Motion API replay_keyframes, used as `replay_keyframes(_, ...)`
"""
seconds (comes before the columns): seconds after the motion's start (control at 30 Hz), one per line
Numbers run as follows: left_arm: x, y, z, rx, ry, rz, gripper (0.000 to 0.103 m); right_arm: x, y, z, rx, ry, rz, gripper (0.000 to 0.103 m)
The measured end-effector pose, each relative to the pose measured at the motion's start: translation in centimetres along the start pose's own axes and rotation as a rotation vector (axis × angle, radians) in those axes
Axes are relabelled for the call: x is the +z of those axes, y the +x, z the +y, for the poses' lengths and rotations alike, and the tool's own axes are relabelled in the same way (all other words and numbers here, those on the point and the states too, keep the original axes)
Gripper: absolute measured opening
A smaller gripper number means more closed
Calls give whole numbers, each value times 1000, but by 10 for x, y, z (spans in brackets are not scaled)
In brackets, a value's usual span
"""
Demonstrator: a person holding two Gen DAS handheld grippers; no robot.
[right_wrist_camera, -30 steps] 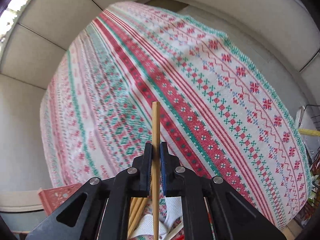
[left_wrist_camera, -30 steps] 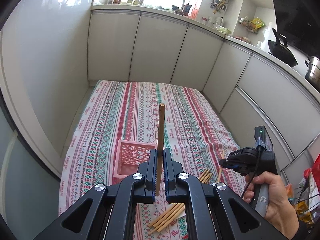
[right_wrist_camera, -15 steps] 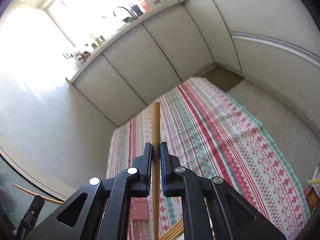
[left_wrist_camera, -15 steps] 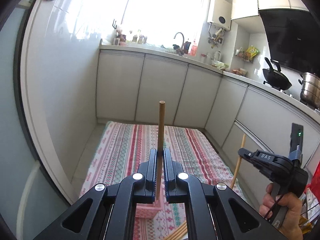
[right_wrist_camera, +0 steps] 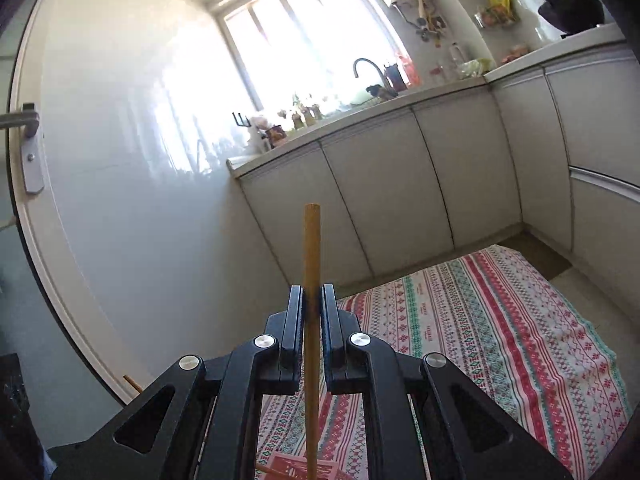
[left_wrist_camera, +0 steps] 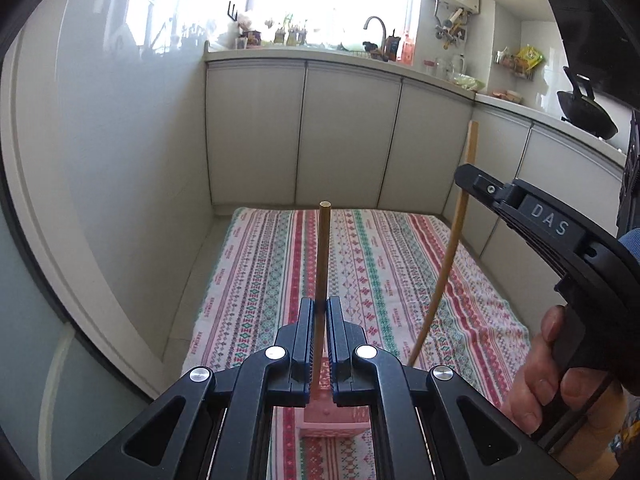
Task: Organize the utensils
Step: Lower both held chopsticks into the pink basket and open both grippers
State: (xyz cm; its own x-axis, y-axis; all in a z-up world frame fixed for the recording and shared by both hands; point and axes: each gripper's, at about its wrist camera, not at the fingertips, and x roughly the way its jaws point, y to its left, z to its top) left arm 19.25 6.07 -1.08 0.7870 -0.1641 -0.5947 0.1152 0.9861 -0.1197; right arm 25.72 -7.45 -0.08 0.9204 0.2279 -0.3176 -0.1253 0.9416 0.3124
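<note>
My left gripper [left_wrist_camera: 319, 307] is shut on a wooden chopstick [left_wrist_camera: 322, 256] that stands upright between its fingers. The pink basket [left_wrist_camera: 332, 420] sits on the patterned cloth right below this gripper, mostly hidden by it. My right gripper [right_wrist_camera: 312, 296] is shut on a second chopstick [right_wrist_camera: 311, 248], also upright. It shows in the left wrist view [left_wrist_camera: 464, 178] at the right, with its long chopstick [left_wrist_camera: 452, 240] slanting down. A corner of the pink basket [right_wrist_camera: 296, 468] shows at the bottom of the right wrist view.
The striped cloth [left_wrist_camera: 380, 264] lies on the floor between white kitchen cabinets [left_wrist_camera: 348, 136] and a glossy white wall [left_wrist_camera: 120, 160]. A counter with a sink tap [left_wrist_camera: 374, 26] and a wok [left_wrist_camera: 588, 112] runs along the back and right.
Both grippers have risen and tilted up with their chopsticks, so the views swing from the cloth to the cabinets and window. The right gripper has come nearer the left one.
</note>
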Motion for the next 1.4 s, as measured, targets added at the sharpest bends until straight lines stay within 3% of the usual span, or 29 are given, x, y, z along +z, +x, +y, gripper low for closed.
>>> replay_keyframes(0.23,-4,26,14,-15,-44,76,6,-34,49,-8,-7,-29,47,8)
replay_keyframes(0.37,-5,28,12,-20,-36,70,6,-48,60,-14,13,-11,81,9)
replay_keyframes(0.83,-3,29,11,-47,-55,85,7,-64,45,-1,78,-61,165,9)
replay_keyframes(1.03,-3,29,12,-60,-75,100,7,-59,36,15,46,-145,93,9)
replay_keyframes(1.13,-3,30,13,-54,-74,100,7,-65,40,19,44,-174,104,9)
replay_keyframes(1.4,-3,31,19,-64,-101,101,7,-73,49,7,81,-100,190,9)
